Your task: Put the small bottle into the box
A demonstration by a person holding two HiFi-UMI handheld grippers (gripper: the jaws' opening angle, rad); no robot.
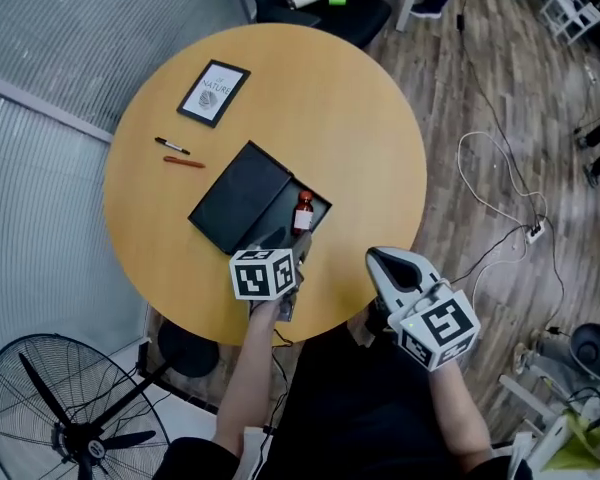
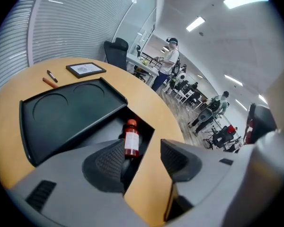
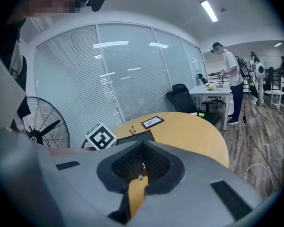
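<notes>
The small bottle (image 1: 303, 211), red with a white label, lies inside the open black box (image 1: 315, 206) near the front of the round table. The box's lid (image 1: 240, 196) is folded out flat to its left. In the left gripper view the bottle (image 2: 131, 139) rests in the box's tray (image 2: 104, 138), just beyond the fingertips. My left gripper (image 1: 288, 247) (image 2: 139, 155) is open, holds nothing, and sits at the box's near edge. My right gripper (image 1: 384, 262) (image 3: 143, 145) hangs at the table's front right rim, shut and with nothing in it.
A framed card (image 1: 213, 92), a black pen (image 1: 172, 146) and an orange pen (image 1: 183, 162) lie at the table's far left. A floor fan (image 1: 60, 408) stands at lower left, and cables (image 1: 500, 198) run over the floor at right. People (image 2: 168, 63) stand far behind.
</notes>
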